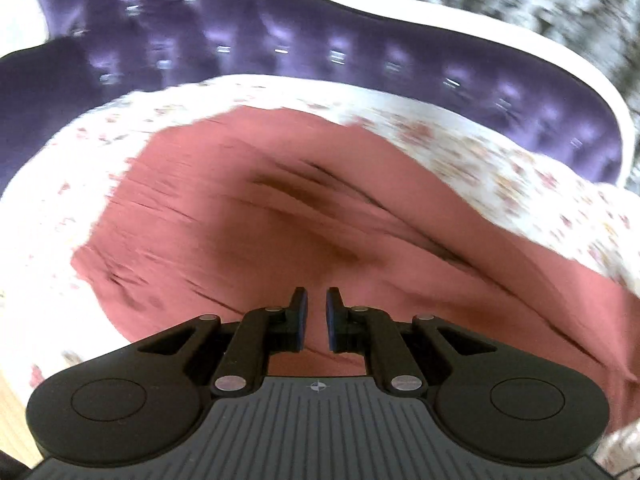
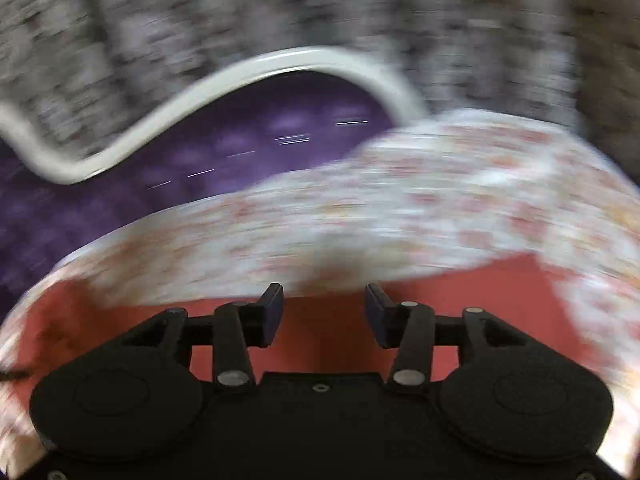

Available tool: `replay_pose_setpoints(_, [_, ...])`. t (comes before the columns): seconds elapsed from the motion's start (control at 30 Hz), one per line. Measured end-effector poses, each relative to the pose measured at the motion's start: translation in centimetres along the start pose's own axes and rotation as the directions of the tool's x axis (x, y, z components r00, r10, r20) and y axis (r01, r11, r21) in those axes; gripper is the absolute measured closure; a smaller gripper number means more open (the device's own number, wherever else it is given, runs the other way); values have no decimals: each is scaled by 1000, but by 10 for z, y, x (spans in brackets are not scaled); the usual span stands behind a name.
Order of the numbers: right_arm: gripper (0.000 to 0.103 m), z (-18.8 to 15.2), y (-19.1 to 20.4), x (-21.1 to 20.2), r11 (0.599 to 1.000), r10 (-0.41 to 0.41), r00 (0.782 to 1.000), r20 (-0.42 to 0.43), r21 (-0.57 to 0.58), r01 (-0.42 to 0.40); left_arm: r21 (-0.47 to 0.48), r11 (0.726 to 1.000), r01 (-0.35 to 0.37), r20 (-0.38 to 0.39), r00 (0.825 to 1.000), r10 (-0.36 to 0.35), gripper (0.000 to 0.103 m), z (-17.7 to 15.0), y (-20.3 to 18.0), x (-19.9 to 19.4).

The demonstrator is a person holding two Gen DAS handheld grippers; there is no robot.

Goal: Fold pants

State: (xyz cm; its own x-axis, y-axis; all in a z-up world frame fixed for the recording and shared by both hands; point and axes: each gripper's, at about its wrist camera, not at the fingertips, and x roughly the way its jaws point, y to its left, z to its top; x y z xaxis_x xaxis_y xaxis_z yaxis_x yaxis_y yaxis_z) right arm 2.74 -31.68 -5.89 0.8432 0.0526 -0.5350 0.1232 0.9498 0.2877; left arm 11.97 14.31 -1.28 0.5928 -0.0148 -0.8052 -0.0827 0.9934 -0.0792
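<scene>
one pair of pink pants [image 1: 248, 216] seen spread, creased, on floral bedsheet [image 1: 520, 168] | left gripper [image 1: 316, 322] jaws nearly pressed together over pants, grip on cloth cannot be told | right gripper [image 2: 324, 312] jaws spread, nothing pinched | left view alone shows creases; purple tufted headboard [image 1: 200, 32] shown in both

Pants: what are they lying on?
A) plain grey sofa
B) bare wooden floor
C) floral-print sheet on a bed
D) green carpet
C: the pink pants are spread on a white floral-print sheet, with a purple tufted headboard behind it.
</scene>
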Motion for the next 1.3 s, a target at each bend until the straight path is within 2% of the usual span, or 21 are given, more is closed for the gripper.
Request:
replay_pose_setpoints(0.07, [48,6,40,21,990,112,993,-42,-82,-115,-34,999,-26,-4,1000,26,93,11,21,8])
replay_pose_setpoints(0.17, [48,12,99,55,947,254,962,-97,-176,-268,-58,997,-52,-18,999,51,93,24,44,25])
replay_pose_setpoints(0.27, [48,20,157,93,880,385,906,-176,-227,-418,-74,996,-53,-36,998,50,93,33,56,41])
replay_pose_setpoints(0.4, [48,31,220,141,812,472,838,-274,-235,-534,-108,994,-34,-39,999,30,93,40,80,54])
replay_pose_setpoints(0.5, [47,36,262,179,788,486,808,-333,-233,-570,-119,992,-34,-40,999,29,93,46,93,63])
replay_pose_setpoints(0.6, [44,36,297,212,768,474,799,-371,-270,-581,-148,989,-27,-51,999,20,93,54,110,77])
replay_pose_setpoints(0.67, [42,34,314,237,756,455,793,-406,-295,-584,-178,984,8,-61,998,-19,93,56,119,85])
replay_pose_setpoints(0.77, [42,30,328,267,759,424,775,-469,-283,-587,-185,982,43,-58,997,-54,93,58,126,88])
replay_pose_setpoints(0.87, [41,20,331,295,760,403,724,-559,-237,-606,-192,979,64,-49,996,-75,93,55,129,87])
replay_pose_setpoints(0.93, [47,12,330,304,760,414,681,-604,-181,-624,-196,978,74,-49,995,-85,93,56,131,88])
replay_pose_setpoints(0.97, [74,10,328,303,758,442,667,-599,-148,-635,-198,977,78,-50,995,-90,93,57,132,88])
replay_pose_setpoints(1.0, [88,10,327,299,749,471,653,-593,-121,-651,-202,976,82,-51,994,-94,93,57,134,88])
replay_pose_setpoints(1.03, [88,11,326,287,734,505,650,-568,-115,-670,-206,975,85,-50,994,-98,93,57,135,88])
replay_pose_setpoints(1.07, [87,13,329,276,721,516,667,-537,-148,-677,-215,972,90,-51,993,-103,93,58,137,88])
replay_pose_setpoints(1.13, [87,13,340,228,657,540,697,-472,-282,-700,-229,969,97,-52,992,-112,93,59,140,90])
replay_pose_setpoints(1.17, [87,9,345,200,611,562,696,-447,-342,-714,-235,967,99,-53,992,-114,93,59,142,89])
replay_pose_setpoints(1.23, [86,-6,355,152,517,596,678,-431,-440,-734,-258,961,97,-50,992,-113,93,61,148,86])
replay_pose_setpoints(1.3, [86,-32,362,119,447,586,688,-428,-537,-715,-288,955,62,-27,997,-73,93,59,159,76])
